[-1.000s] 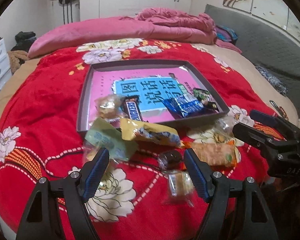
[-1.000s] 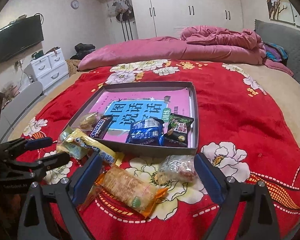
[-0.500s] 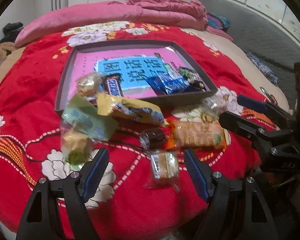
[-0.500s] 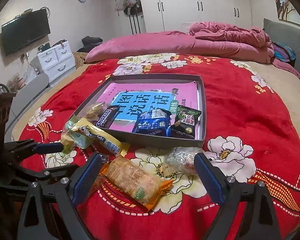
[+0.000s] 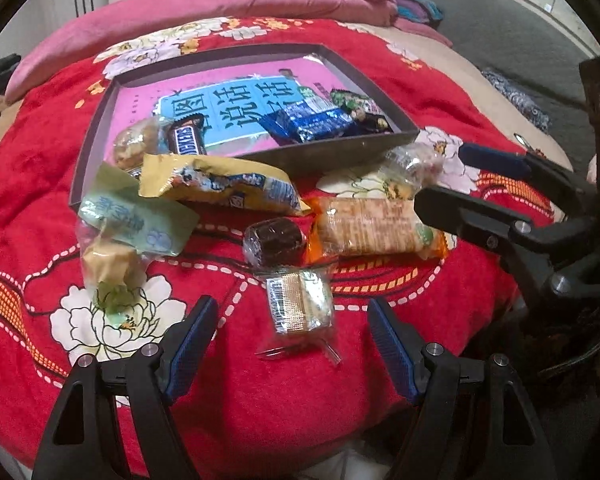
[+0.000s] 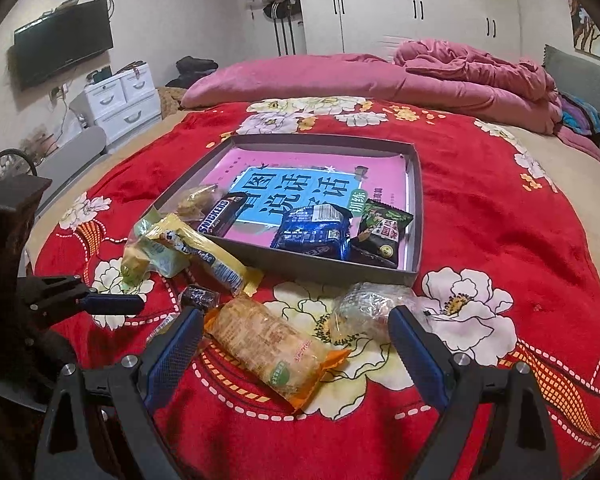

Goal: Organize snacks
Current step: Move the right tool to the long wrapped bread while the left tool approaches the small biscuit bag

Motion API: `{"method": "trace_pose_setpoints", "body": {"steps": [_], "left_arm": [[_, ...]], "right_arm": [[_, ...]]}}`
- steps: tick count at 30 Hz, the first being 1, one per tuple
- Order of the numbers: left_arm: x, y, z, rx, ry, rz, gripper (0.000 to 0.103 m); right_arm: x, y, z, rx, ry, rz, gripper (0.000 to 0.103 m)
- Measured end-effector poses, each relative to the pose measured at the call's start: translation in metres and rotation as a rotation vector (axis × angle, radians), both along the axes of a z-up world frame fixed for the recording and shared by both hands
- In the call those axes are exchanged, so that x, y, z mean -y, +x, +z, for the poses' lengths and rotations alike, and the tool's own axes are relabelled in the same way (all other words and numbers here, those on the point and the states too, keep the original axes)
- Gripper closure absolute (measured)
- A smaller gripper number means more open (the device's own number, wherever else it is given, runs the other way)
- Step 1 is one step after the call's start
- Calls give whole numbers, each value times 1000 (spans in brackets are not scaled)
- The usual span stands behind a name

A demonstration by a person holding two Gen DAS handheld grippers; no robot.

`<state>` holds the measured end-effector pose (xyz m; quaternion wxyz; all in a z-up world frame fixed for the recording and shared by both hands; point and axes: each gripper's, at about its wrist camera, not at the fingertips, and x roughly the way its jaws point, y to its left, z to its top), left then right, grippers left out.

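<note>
Left wrist view: left gripper [image 5: 292, 340] wide open, holding nothing, lower and nearer the bed's front edge than a second ago. Between its fingers, a small clear-wrapped wafer [image 5: 300, 304], lying on the red blanket [image 5: 260, 392]; it sat farther up the frame before. Just beyond the wafer, a dark round cake [image 5: 274, 238], and right of that an orange cracker pack [image 5: 374, 226]. Yellow pack [image 5: 220, 186] leaning over the near wall of the tray [image 5: 324, 154], as earlier. Green packet [image 5: 134, 218] left of it, lying over a pale bun [image 5: 108, 266]. In the tray: Snickers [image 5: 186, 140], blue pack [image 5: 308, 122], all unmoved. Right gripper [image 5: 452, 184] entering from the right, open, its lower finger over the cracker pack's right end.

Right wrist view: right gripper [image 6: 294, 344] spread wide, empty, framing the cracker pack [image 6: 272, 344] and a clear bag [image 6: 364, 308], both on the blanket just in front of the tray [image 6: 328, 264]. Same framing as a second ago, camera slightly closer. Snickers [image 6: 222, 214], blue pack [image 6: 312, 232] and green-black packet [image 6: 382, 230] along the tray's near side. Left gripper [image 6: 112, 304] at left, over the blanket beside the dark cake [image 6: 198, 296].
</note>
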<state>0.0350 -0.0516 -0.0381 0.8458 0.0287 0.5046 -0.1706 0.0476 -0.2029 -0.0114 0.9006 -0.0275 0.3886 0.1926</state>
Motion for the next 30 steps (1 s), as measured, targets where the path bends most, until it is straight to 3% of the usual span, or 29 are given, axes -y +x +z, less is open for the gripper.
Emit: {"method": "trace_pose_setpoints", "body": {"steps": [4, 10, 12, 18, 30], "left_arm": [[1, 3, -6, -21, 17, 11, 25], [-5, 10, -7, -37, -19, 36, 25], [-7, 11, -7, -38, -30, 42, 38], [-13, 16, -13, -74, -51, 53, 52], [-22, 16, -13, -84, -60, 48, 57]], "right_arm": [[-1, 1, -2, -10, -1, 9, 9], [-8, 1, -6, -20, -36, 33, 9], [-10, 2, -8, -25, -48, 40, 9], [-17, 3, -14, -38, -88, 60, 9], [-38, 10, -28, -25, -222, 105, 9]]}}
